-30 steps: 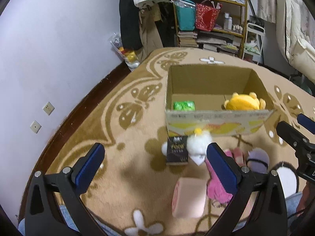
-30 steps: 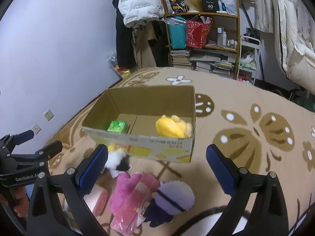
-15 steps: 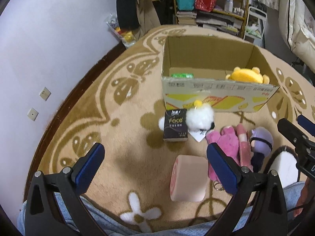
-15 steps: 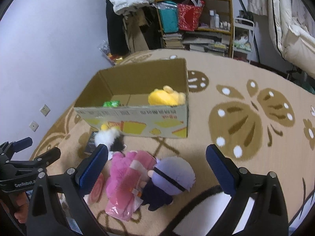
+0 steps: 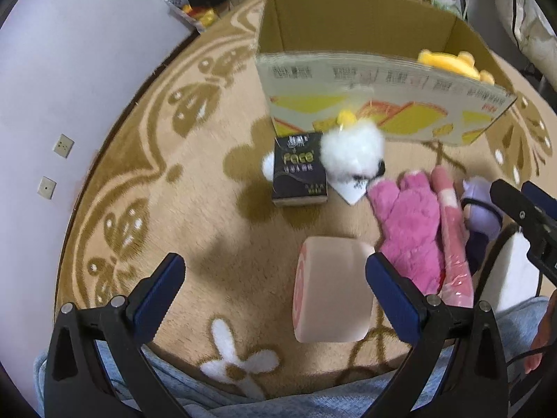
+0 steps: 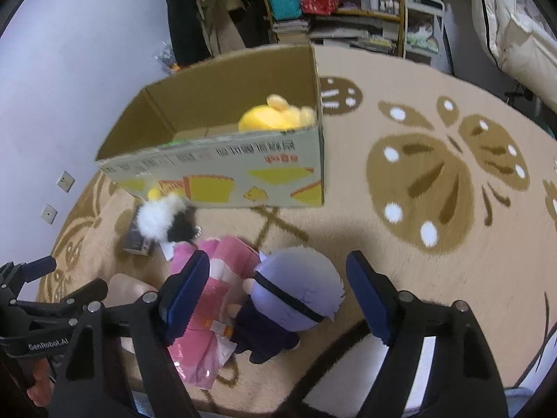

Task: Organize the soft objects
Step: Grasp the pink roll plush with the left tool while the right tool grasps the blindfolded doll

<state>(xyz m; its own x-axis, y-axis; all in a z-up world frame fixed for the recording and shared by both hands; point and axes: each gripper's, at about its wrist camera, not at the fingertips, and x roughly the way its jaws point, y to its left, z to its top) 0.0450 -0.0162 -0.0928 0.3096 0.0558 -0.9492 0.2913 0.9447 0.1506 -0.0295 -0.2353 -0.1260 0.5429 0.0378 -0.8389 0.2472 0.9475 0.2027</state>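
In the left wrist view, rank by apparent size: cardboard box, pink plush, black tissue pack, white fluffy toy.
1. cardboard box
2. pink plush
3-4. white fluffy toy and black tissue pack: look alike, no ranking.

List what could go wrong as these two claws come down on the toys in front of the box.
1. The right claw, its jaws just narrowing, brackets the purple doll, which touches the pink plush toy; a pad may snag both.
2. The left claw is open over the pink roll; its right pad sits close to the same pink plush toy and may catch it.
3. Both claws work side by side and might bump.
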